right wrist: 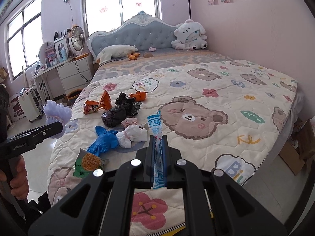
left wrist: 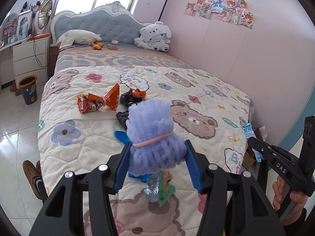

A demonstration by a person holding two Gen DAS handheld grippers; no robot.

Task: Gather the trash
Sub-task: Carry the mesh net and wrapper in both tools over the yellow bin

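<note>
My left gripper (left wrist: 157, 147) is shut on a purple foam net sleeve (left wrist: 152, 129) tied with a pink band, held above the bed; the same foam net sleeve (right wrist: 57, 116) shows at the left of the right wrist view. My right gripper (right wrist: 158, 137) is shut on a blue-and-white wrapper (right wrist: 155, 125), which also shows as the blue-and-white wrapper (left wrist: 247, 128) at the right edge of the left wrist view. On the quilt (right wrist: 216, 102) lie orange snack wrappers (right wrist: 98, 104), black bags (right wrist: 120, 110), a blue glove (right wrist: 104, 141), white crumpled tissue (right wrist: 132, 134) and a green packet (right wrist: 89, 164).
A dark bin with an orange rim (left wrist: 28, 89) stands on the tiled floor left of the bed. White drawers (left wrist: 29, 63) and a fan (left wrist: 44, 14) are beyond it. Plush toys (left wrist: 155, 36) sit at the headboard. Cardboard boxes (right wrist: 299, 147) lie right of the bed.
</note>
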